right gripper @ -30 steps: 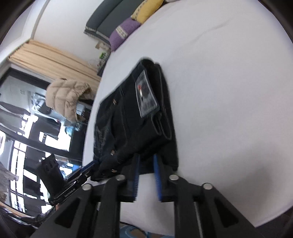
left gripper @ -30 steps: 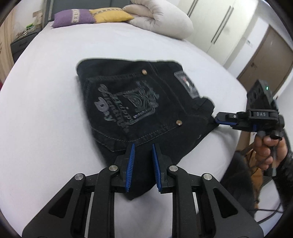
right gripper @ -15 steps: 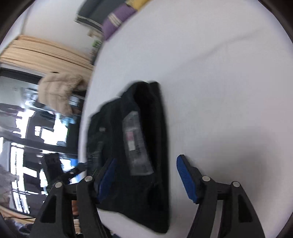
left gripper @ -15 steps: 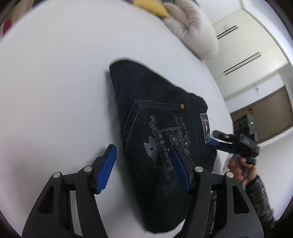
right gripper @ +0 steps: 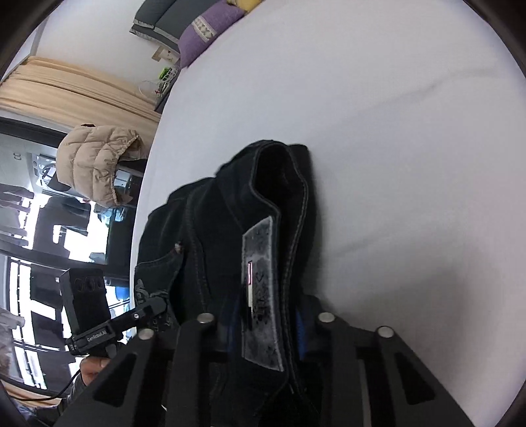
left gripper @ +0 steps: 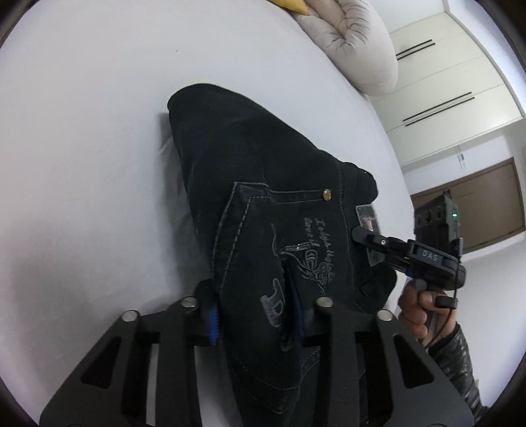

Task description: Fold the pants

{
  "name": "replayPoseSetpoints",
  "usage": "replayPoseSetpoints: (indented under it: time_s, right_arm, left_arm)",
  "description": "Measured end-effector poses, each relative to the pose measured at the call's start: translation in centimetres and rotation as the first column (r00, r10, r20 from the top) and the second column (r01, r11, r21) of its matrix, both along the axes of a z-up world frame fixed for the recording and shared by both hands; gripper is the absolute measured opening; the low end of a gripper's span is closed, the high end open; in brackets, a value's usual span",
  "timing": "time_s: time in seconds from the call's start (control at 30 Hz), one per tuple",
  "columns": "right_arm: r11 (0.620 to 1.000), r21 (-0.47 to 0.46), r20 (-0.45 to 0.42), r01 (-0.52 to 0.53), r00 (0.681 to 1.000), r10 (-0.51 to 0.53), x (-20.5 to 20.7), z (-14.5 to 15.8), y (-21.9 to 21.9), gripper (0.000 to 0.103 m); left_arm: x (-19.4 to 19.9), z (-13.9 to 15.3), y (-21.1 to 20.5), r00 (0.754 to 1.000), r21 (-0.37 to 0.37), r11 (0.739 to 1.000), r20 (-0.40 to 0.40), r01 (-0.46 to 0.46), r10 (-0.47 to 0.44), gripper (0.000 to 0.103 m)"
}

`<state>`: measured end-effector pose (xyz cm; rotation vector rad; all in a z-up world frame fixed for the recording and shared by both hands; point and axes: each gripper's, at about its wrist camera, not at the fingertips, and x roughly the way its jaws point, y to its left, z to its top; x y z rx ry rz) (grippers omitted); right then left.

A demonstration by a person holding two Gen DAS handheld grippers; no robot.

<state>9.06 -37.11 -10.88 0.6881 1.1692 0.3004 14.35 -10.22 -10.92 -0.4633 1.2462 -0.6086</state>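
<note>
Folded black jeans (left gripper: 263, 184) with grey embroidery on the back pocket lie on a white bed (left gripper: 82, 131). My left gripper (left gripper: 254, 315) is shut on the near edge of the jeans by the pocket, the fabric bunched between its blue pads. My right gripper (right gripper: 266, 325) is shut on the jeans' waistband (right gripper: 259, 262) at the grey leather label. The right gripper also shows in the left wrist view (left gripper: 368, 236), at the label on the right side of the jeans. The left gripper shows in the right wrist view (right gripper: 154, 307) at the jeans' left edge.
A beige rolled duvet (left gripper: 355, 49) lies at the bed's far end, with purple (right gripper: 207, 29) and yellow pillows near it. White wardrobes (left gripper: 443, 75) and a brown door (left gripper: 476, 203) stand to the right. A beige jacket (right gripper: 98, 161) hangs by the window left of the bed.
Both grippers opened wide half a second ago, moved onto the jeans and have closed on them, the left at the pocket edge and the right at the waistband label.
</note>
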Motion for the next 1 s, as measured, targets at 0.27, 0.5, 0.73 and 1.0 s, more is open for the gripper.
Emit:
replayPoseSetpoints:
  time_s: [0.27,0.5,0.73,1.0]
  right_arm:
    - [0.997,-0.053,0.109,-0.047,0.993,0.053,1.5,5.9,3.9,0.022]
    - [0.992,-0.047,0.148,-0.113,0.982,0.119,9.6,7.2,9.9,0.022]
    - [0.991,-0.027,0.109,-0.134,0.985,0.136,16.9,3.9,13.2,0.022]
    - [0.987,0.116,0.048,-0.11,0.993,0.105,18.3,-1.8,11.2,0.028]
  left_arm:
    - [1.2,4.2,2.5,0.996,-0.016,1.0,0.085,-0.024,0.025,0.02]
    - [7.2,7.6,9.8,0.979,0.06,0.995,0.193,-0.08,0.067,0.02]
    - [13.4,4.8,14.2,0.979,0.09,0.989,0.182,-0.115,0.097,0.02]
    - [15.2,-0.5,16.4,0.985,0.005,0.995,0.142,-0.104,0.102,0.031]
